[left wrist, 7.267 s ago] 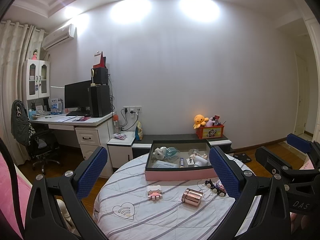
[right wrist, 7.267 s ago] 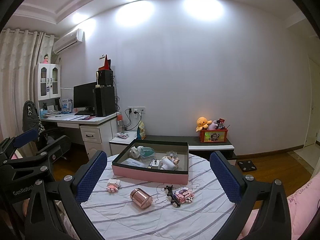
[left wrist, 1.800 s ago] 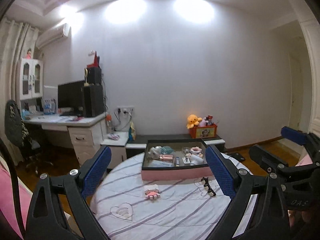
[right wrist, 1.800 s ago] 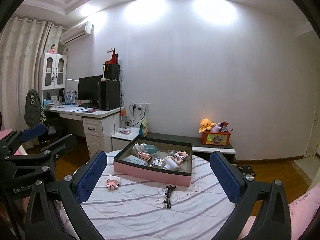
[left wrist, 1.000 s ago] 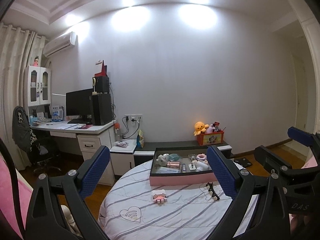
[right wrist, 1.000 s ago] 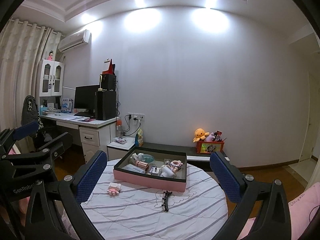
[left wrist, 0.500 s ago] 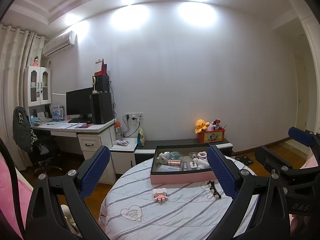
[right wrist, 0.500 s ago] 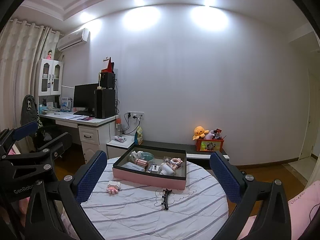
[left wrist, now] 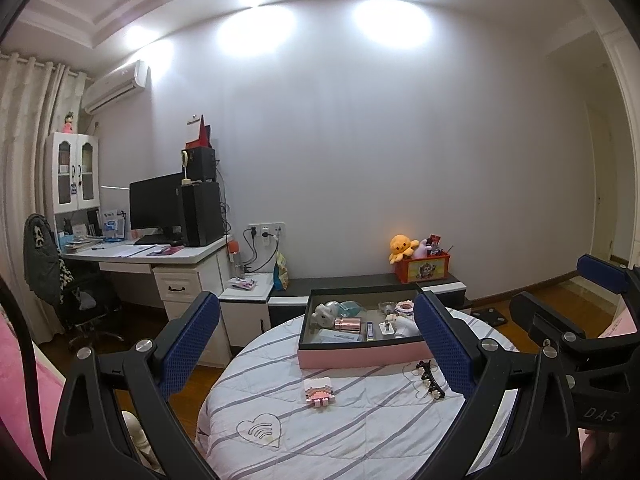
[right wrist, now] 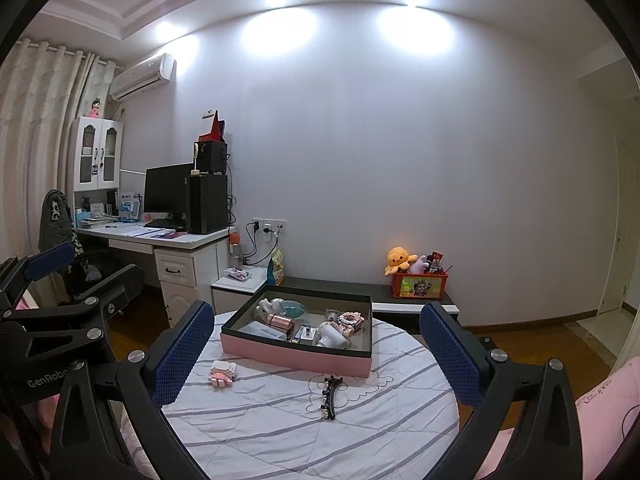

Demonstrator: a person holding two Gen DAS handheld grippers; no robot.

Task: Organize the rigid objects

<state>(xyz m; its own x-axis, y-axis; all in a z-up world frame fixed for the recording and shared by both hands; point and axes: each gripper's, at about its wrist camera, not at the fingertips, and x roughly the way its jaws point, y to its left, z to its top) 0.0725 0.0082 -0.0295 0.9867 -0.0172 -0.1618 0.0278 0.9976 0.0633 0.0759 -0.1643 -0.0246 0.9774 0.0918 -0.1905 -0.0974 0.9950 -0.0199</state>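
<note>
A pink box (left wrist: 360, 356) (right wrist: 296, 354) stands at the far side of a round table with a striped white cloth (left wrist: 340, 432) (right wrist: 280, 420). Inside lie a rose-gold cylinder (left wrist: 347, 323) (right wrist: 281, 322), a white toy and several small items. A pink block toy (left wrist: 319, 391) (right wrist: 222, 373) and a black hair clip (left wrist: 429, 380) (right wrist: 329, 397) lie on the cloth in front of the box. My left gripper (left wrist: 316, 340) and right gripper (right wrist: 316, 344) are both open and empty, held back from the table.
A white desk (left wrist: 160, 256) with a monitor and speakers stands at the left, with an office chair (left wrist: 76, 300) in front. A low dark cabinet (right wrist: 384, 296) behind the table carries an orange plush toy and a red box. Pink bedding (right wrist: 600, 412) lies at the right.
Since the earliest frames the rose-gold cylinder and a pink item have gone from the cloth into the box. In the last second both grippers have stayed open and drifted slightly.
</note>
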